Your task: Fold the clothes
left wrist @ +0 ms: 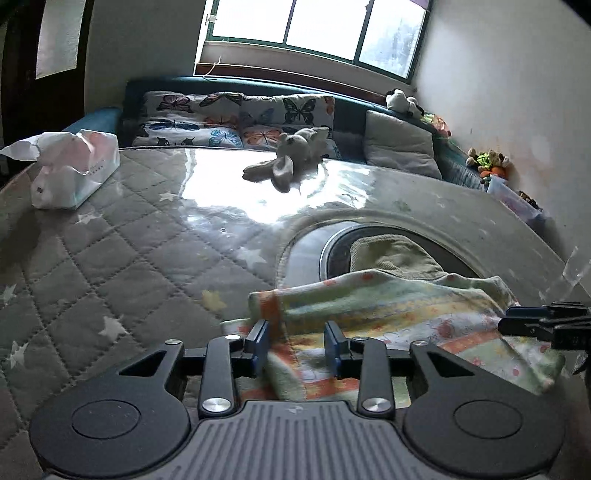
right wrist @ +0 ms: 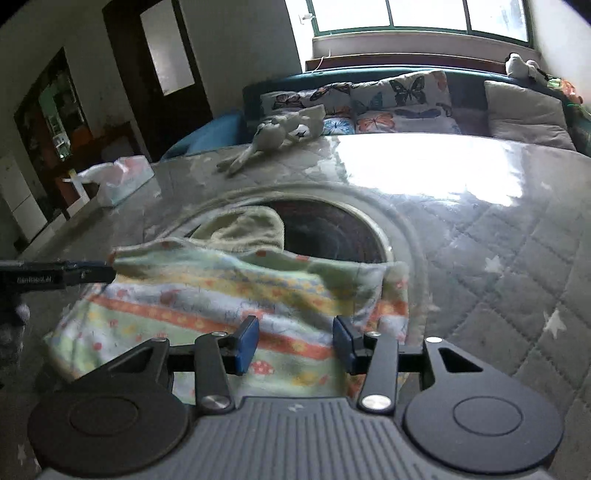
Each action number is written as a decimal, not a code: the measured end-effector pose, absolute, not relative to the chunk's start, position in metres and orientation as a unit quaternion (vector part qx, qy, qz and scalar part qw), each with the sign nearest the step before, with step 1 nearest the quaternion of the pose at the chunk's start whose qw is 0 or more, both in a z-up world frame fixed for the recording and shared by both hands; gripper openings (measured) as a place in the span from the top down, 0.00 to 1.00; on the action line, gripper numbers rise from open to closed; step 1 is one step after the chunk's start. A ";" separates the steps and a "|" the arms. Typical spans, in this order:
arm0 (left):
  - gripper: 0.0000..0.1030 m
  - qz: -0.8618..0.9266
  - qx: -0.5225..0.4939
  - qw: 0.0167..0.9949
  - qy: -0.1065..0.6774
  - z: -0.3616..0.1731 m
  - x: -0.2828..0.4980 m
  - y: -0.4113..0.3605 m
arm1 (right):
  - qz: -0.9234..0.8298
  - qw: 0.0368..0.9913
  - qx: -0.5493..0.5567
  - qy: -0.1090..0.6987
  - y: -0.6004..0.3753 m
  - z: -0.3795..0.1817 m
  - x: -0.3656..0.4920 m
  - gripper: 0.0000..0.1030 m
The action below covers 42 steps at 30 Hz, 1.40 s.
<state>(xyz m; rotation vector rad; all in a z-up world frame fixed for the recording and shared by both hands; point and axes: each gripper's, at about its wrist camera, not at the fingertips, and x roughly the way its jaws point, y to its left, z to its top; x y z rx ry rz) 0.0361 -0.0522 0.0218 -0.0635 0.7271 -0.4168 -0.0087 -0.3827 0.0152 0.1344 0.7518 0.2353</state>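
A small patterned garment (left wrist: 399, 325), pale green with orange, yellow and blue bands and little mushroom prints, lies partly folded on the bench (left wrist: 110, 258), which is covered by a grey quilted star-print cloth under a glossy clear sheet. The garment sits at the near rim of a round opening (right wrist: 332, 236) in the bench top, and its pale yellow-green inner part (right wrist: 243, 225) droops over that rim into the dark recess. The left gripper (left wrist: 295, 345) hangs over the garment's left edge, its blue-padded fingers (left wrist: 260, 345) set narrow with the orange-banded hem lying between them; the pads stand just beside the cloth and do not visibly press it. The right gripper (right wrist: 295, 341) hovers over the garment's near right part, its fingers (right wrist: 247, 345) a moderate gap apart above the striped fabric, with nothing pinched between them. In each wrist view the other gripper's black tip shows at the garment's far side edge. Beyond the opening from the garment, a grey plush rabbit (left wrist: 291, 155) lies on the bench near its far edge. A soft pack of tissues (left wrist: 74, 170) stands well to the left of the garment. Behind the bench runs a dark teal sofa (left wrist: 351, 110) with butterfly-print cushions (left wrist: 229, 118) and a grey pillow (left wrist: 400, 147), under a bright window (left wrist: 317, 26).
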 end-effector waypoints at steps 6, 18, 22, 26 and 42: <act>0.65 -0.198 -0.030 0.915 0.351 0.018 0.042 -0.058 | 0.102 0.924 0.057 0.363 -0.383 0.014 0.016 0.56; 0.40 -0.185 -0.020 0.925 0.331 0.030 0.015 -0.053 | 0.086 0.936 0.020 0.341 -0.378 0.022 -0.013 0.27; 0.29 -0.180 -0.010 0.929 0.324 0.034 -0.006 -0.052 | 0.092 0.938 -0.010 0.335 -0.366 0.022 -0.034 0.16; 0.23 -0.178 0.007 0.932 0.316 0.033 -0.027 -0.054 | 0.097 0.937 -0.027 0.335 -0.356 0.019 -0.053 0.09; 0.21 -0.137 0.021 0.934 0.330 0.010 -0.056 -0.041 | 0.044 0.946 -0.060 0.316 -0.354 0.020 -0.092 0.00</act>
